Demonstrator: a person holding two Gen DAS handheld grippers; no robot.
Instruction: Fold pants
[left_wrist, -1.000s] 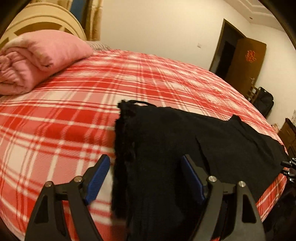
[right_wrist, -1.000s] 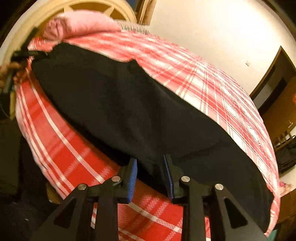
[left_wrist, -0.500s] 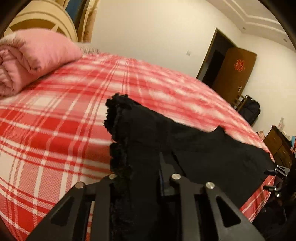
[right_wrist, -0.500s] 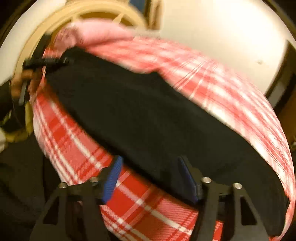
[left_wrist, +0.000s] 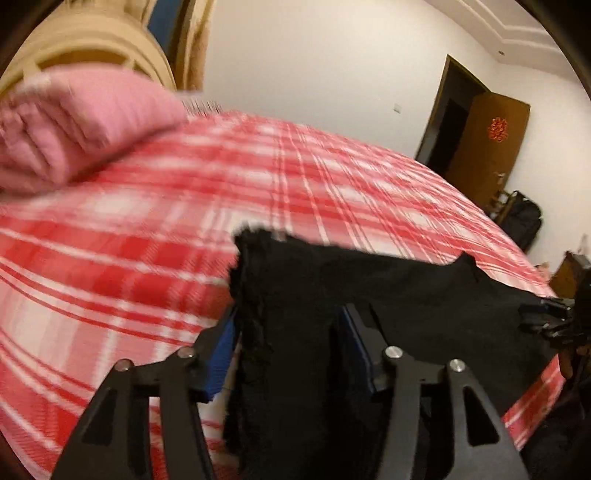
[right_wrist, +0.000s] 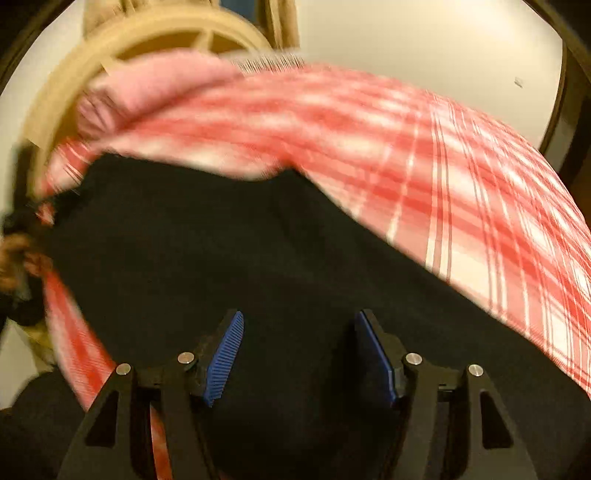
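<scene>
A: While the black pants (left_wrist: 369, 295) lie along the near edge of the red plaid bed (left_wrist: 147, 236), what is each tool doing?

B: The left gripper (left_wrist: 288, 354) has a bunch of the ragged waist end between its blue pads. The jaws stand fairly narrow with cloth filling the gap, so I judge it is clamped on the fabric, though the dark cloth hides the contact itself. The right gripper (right_wrist: 299, 354) hangs over the other end of the pants (right_wrist: 229, 258). Its jaws are wide, both blue pads plainly visible, and only flat cloth shows between them.

A: So the fold is not begun?

B: I judge it is at the gripping stage. One end looks held, the other not. The garment lies spread out lengthwise, with no fold that I can see.

A: How should the right side go about it?

B: Come down onto the hem edge, not the middle of the leg, and take both layers together. A bite on one layer would let the under layer drag and twist. Then both ends should rise evenly, so the cloth stays taut between the grippers.

A: Any hazards?

B: The pants sit close to the bed's edge and could slide off. The pink blanket (left_wrist: 81, 125) is well apart, near the headboard, and is no obstacle. Both views are blurred, so finer detail escapes me.
</scene>
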